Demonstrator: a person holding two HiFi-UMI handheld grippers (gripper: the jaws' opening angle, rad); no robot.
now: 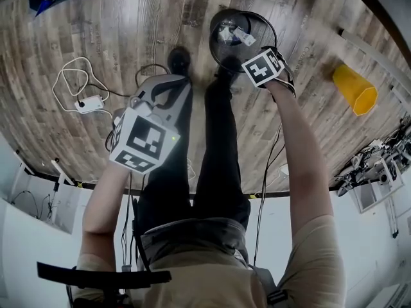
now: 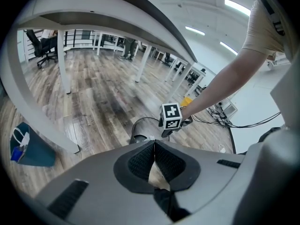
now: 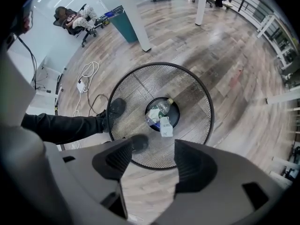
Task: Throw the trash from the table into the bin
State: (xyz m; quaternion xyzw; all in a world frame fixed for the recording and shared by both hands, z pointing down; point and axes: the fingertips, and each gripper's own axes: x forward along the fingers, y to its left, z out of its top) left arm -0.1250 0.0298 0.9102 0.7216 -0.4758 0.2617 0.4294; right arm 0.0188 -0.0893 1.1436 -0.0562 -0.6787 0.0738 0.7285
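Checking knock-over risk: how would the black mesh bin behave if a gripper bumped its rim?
The mesh bin looks light: thin see-through wire walls, with only a plastic bottle and a small carton inside. It flares wide above a narrow base, so it would probably tip or skid on the smooth wood floor.

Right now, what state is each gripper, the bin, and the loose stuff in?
right gripper: open, empty, above the bin.
left gripper: shut, empty.
mesh bin: upright, holding trash.
bottle: lying at the bin's bottom.
white carton: inside the bin, beside the bottle.
yellow container: on its side on the floor.
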